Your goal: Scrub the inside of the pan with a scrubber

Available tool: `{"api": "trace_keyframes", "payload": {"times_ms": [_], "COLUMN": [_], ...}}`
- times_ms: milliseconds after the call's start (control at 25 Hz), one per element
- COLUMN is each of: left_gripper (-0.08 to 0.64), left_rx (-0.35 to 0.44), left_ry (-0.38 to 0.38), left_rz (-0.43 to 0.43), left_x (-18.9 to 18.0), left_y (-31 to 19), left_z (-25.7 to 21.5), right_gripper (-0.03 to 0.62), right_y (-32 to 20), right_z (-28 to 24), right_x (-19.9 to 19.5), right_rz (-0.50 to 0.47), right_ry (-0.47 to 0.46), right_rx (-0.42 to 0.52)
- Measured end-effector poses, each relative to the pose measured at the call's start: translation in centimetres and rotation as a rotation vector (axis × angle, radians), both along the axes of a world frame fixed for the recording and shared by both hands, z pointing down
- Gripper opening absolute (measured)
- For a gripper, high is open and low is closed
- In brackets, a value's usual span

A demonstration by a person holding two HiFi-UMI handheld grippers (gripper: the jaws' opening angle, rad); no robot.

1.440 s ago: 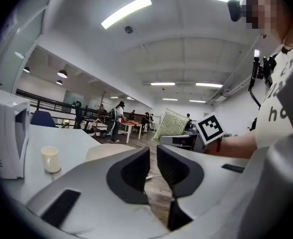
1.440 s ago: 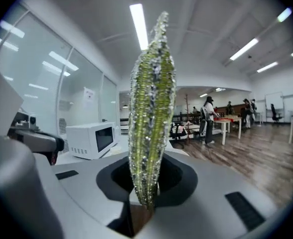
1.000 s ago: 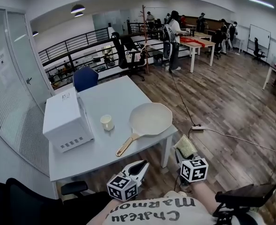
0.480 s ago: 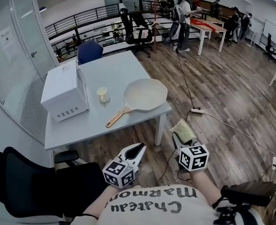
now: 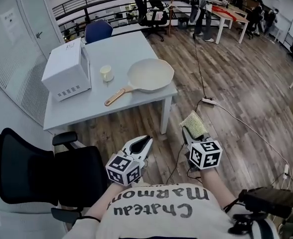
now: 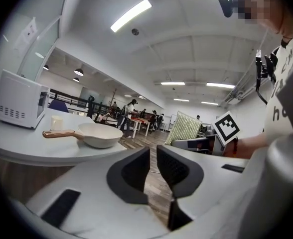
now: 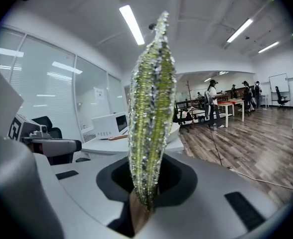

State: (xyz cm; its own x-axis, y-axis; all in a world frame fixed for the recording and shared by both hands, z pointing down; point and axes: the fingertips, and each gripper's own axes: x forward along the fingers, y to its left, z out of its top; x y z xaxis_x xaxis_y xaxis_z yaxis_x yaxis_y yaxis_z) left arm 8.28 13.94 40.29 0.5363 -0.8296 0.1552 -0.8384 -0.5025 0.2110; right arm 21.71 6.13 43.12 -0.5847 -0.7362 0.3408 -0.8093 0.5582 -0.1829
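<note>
Ahead of both jaws, well apart: the pan (image 5: pixel 150 74) is set on the desk (image 5: pixel 121 46) at its near right corner, inside up, not yet reached.
Pan axis: the wooden handle (image 5: pixel 115 97) is pointed back and left, toward the left jaws.
Right gripper (image 5: pixel 189 132): jaws are clamped on the scrubber (image 5: pixel 194 123), which is held edge-up beyond them.
Left gripper (image 5: pixel 143 142): jaws are all but closed and nothing is held; judged the nearer to the handle.
Ahead-left of the jaws: cup (image 5: pixel 106 73), white microwave (image 5: pixel 67 68).
In the way: only floor is seen between jaws and desk; a black chair (image 5: pixel 32 168) is left of the left jaws.
</note>
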Motion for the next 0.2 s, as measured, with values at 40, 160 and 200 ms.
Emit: {"api": "trace_keyframes", "payload": {"times_ms": [40, 160, 200], "left_gripper": [0.038, 0.038, 0.038], "left_rx": [0.0, 0.004, 0.005], "left_ry": [0.004, 0.005, 0.004], "left_rz": [0.0, -0.005, -0.008], "left_x": [0.4, 1.3, 1.5], "left_y": [0.3, 1.2, 1.5], "left_z": [0.0, 0.0, 0.0], "right_gripper": [0.057, 0.057, 0.057], "right_y": [0.3, 1.3, 1.6], "right_z": [0.0, 0.1, 0.1], "right_x": [0.2, 0.8, 0.9], "right_rz": [-0.005, -0.023, -0.029], "right_ry": [0.005, 0.011, 0.012], "right_rx": [0.002, 0.001, 0.0]}}
